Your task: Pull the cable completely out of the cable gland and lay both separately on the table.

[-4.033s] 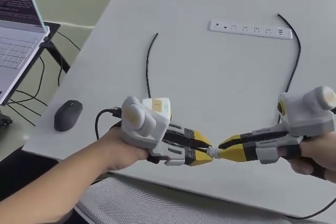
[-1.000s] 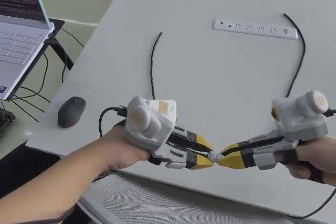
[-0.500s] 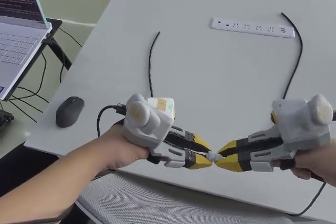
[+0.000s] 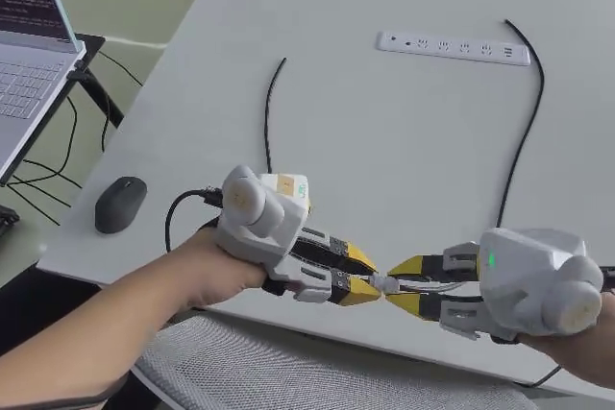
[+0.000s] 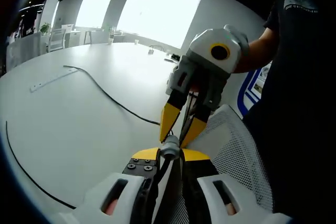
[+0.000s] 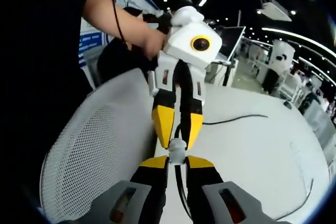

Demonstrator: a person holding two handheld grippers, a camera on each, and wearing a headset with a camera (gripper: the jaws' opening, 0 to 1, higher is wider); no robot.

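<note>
Low in the head view, near the table's [image 4: 384, 141] front edge, the left gripper [image 4: 365, 282] and right gripper [image 4: 402, 285] meet tip to tip at the small white cable gland [image 4: 384, 284]. The left jaws are clenched on the gland. The black cable [image 6: 181, 195] runs back between the right jaws; I cannot tell whether they pinch it. A power strip [image 4: 452, 47] lies at upper right.
</note>
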